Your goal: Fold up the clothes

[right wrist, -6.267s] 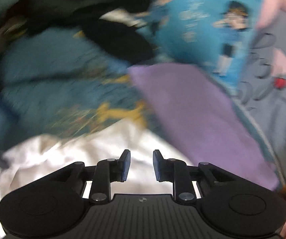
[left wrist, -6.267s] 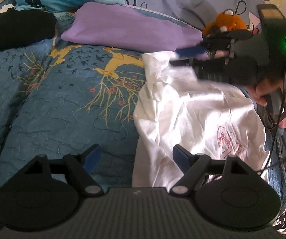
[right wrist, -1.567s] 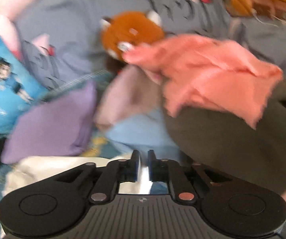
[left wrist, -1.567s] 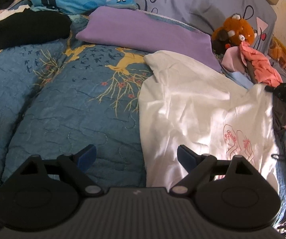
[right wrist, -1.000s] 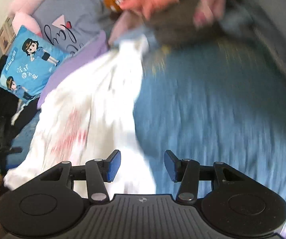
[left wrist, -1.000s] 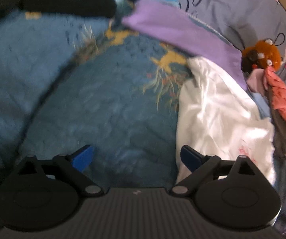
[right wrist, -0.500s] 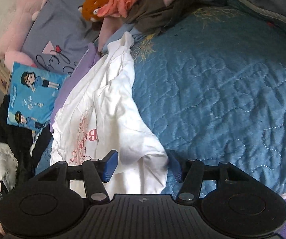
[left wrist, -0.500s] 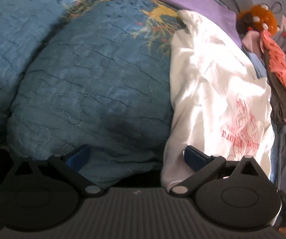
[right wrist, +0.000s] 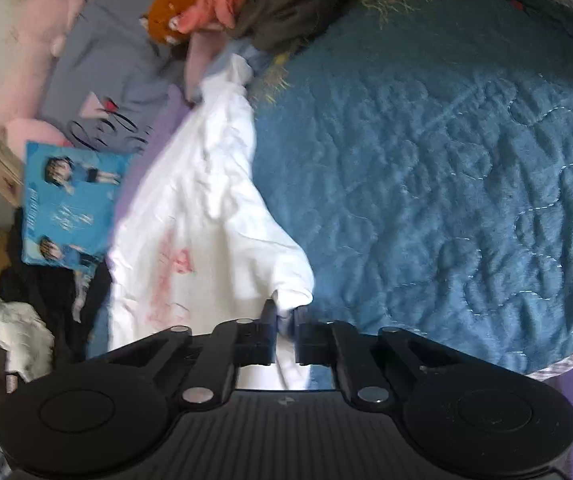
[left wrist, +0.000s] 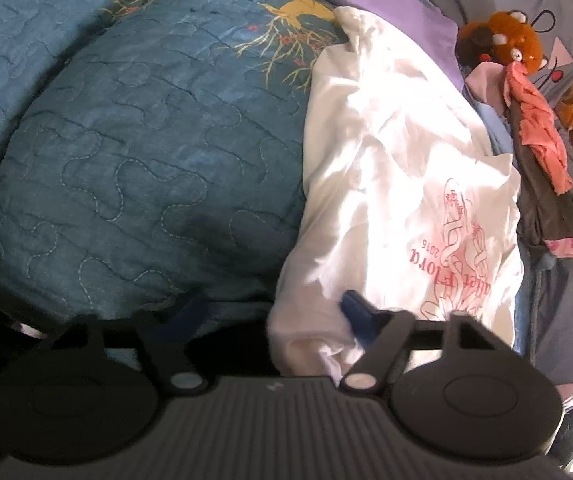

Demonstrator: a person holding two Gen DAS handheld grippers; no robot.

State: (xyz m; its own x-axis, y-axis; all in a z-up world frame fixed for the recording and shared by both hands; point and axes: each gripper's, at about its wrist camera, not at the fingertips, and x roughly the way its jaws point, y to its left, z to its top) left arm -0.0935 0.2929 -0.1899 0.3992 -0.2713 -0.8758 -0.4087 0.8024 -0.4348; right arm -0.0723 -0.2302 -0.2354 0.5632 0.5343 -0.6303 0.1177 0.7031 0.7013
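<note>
The step in hand is taking hold of the bottom hem, one corner per gripper, before any fold is made. The white cotton T-shirt with a pink printed figure (left wrist: pixel 390 184) lies crumpled lengthwise on the blue quilted bedspread (left wrist: pixel 146 152), running from about 6 o'clock up to 12 o'clock in the left wrist view.

The right gripper (right wrist: pixel 285 322) has its jaws pinched together on a bunched white hem corner at 6 o'clock of its view, and they are closing the last bit onto the cloth. The left gripper (left wrist: pixel 274 320) has the other hem corner between its jaws, which are closing; the left pad does not yet seem to press the fabric.

Judging from this, the next move calls for the left jaws to finish their pinch, then both hands to lift and draw the hem taut, away from the pile of pink and grey garments (left wrist: pixel 542 168) at 2 o'clock.
</note>
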